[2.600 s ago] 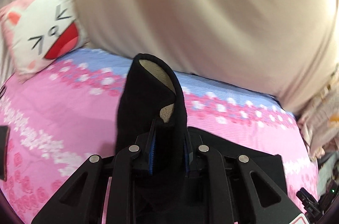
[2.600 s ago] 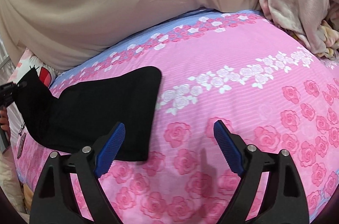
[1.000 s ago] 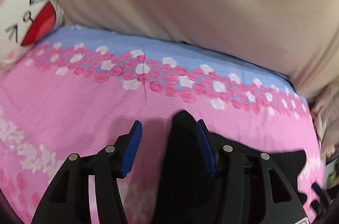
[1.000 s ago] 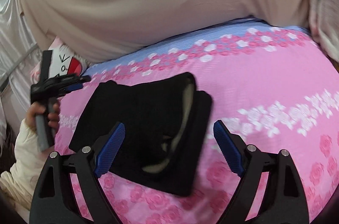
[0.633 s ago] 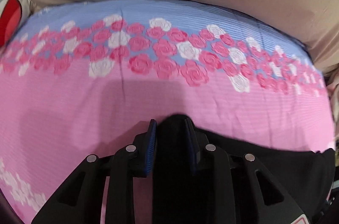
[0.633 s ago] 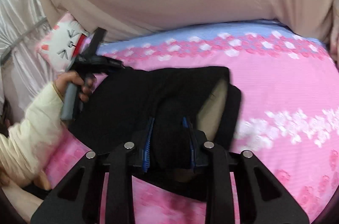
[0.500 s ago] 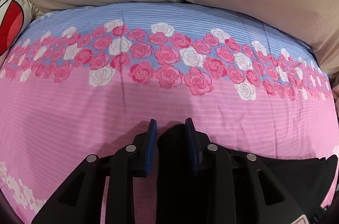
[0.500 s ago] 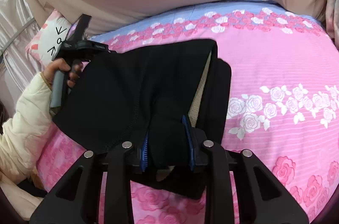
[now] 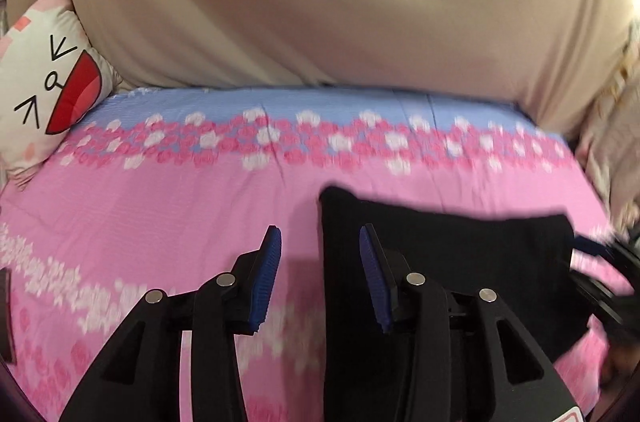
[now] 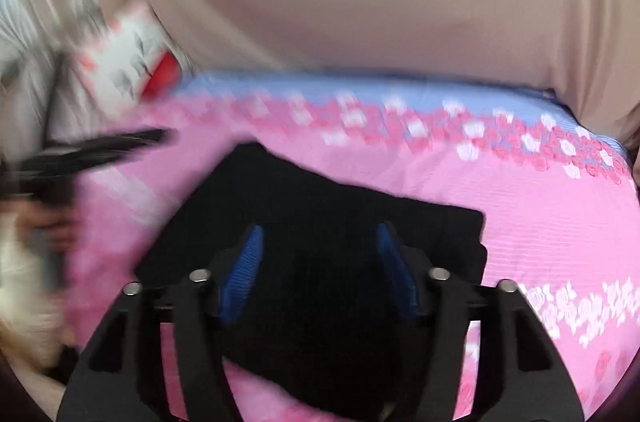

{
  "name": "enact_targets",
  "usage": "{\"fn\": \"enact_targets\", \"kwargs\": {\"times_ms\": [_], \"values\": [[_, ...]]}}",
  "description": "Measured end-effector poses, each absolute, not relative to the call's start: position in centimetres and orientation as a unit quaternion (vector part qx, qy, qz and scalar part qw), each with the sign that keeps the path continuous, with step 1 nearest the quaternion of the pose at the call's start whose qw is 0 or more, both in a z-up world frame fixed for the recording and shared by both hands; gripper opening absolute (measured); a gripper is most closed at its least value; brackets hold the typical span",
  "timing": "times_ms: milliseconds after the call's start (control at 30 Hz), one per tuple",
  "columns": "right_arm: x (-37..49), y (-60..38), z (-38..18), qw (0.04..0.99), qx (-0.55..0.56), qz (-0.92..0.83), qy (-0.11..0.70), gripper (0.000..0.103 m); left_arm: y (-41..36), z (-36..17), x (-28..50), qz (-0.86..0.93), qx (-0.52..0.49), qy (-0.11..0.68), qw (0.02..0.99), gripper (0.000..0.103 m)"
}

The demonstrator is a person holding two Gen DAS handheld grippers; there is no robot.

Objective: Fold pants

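Folded pants (image 9: 460, 254) lie on the bedspread (image 9: 160, 206), pillow (image 9: 44, 94) far left.

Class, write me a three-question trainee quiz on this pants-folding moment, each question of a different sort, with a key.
1. True or false: the left tool is clamped on the black pants.
2. The pants lie on: A) a wooden floor B) the pink floral bedspread C) a chair.
3. Fill in: the cushion shows a cartoon ____.

Key: 1 false, both tools have just been opening, the right tool too; 2 B; 3 face.
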State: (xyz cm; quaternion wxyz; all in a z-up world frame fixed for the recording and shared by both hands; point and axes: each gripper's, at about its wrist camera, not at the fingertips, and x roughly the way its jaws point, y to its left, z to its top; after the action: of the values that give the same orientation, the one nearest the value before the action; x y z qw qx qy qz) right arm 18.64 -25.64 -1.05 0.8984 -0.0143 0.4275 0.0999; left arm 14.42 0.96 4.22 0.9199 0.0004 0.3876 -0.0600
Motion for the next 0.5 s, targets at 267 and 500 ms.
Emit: {"fn": "enact_targets", "kwargs": {"times_ms": [267, 500], "values": [[19.1, -25.1, 3.2, 0.904, 0.057, 0.149, 0.397, 0.052, -0.4, -0.9, 9.5, -0.1, 0.014, 0.444, 0.89, 0.039], [27.7, -13.1, -0.3, 0.823, 0.075, 0.312, 0.469, 0.052, -0.9, -2.1, 8.7, -0.064, 0.033, 0.43, 0.9, 0.051]]}}
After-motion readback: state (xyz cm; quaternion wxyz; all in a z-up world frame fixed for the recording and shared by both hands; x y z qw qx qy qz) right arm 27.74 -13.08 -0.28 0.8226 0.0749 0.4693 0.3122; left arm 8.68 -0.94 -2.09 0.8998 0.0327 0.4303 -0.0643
